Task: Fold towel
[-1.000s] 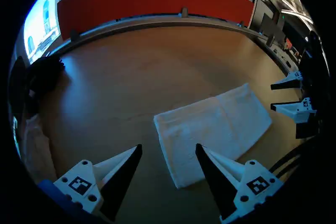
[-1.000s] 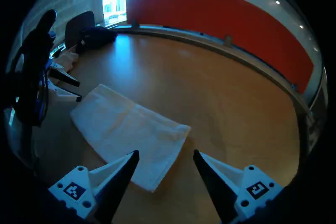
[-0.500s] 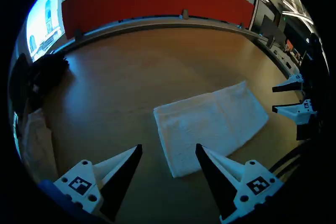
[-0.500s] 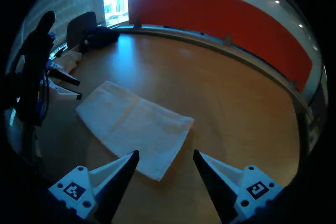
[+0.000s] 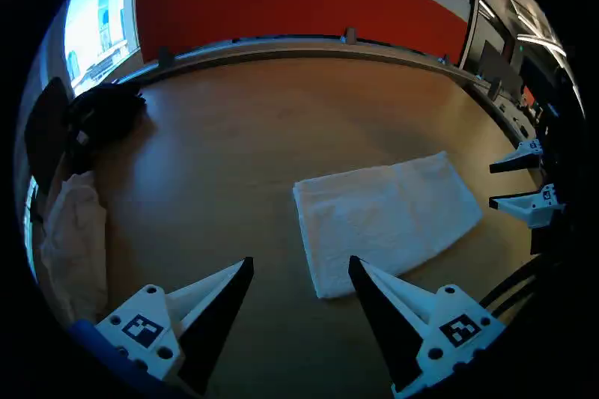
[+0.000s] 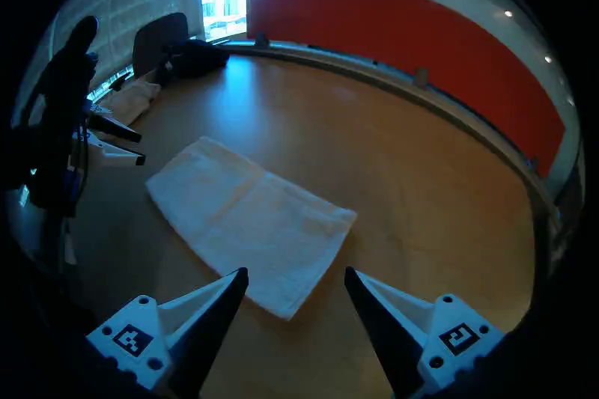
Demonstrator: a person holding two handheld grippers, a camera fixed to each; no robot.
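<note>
Tongs first: the left tongs (image 5: 299,260) are wide open, with nothing between their two fingers. The right tongs (image 6: 296,270) are wide open too and hold nothing. Each finger is white plastic with a black inner side. It is shaped like a long, pointy wedge and has a small black-and-white square sticker near its base.

Just past the tips lies the towel (image 5: 385,219). It is white and looks soft and fuzzy. It is folded into a flat, long rectangle with straight edges. In the left gripper view, one near corner sits right beside the tip of one finger. In the right gripper view, the towel lies slanted in front of the open fingers.

The towel rests on the surface (image 5: 247,144), which is smooth, shiny brown wood with a curved far edge. In the left gripper view, the right tongs show near the far short end of the towel, also open.

Farther off at one end are a lumpy pale cloth heap (image 5: 71,242) and a dark, soft bag (image 5: 105,111). Behind the surface stands a long, flat red panel (image 5: 299,2), with a bright window (image 5: 93,17) beside it.
</note>
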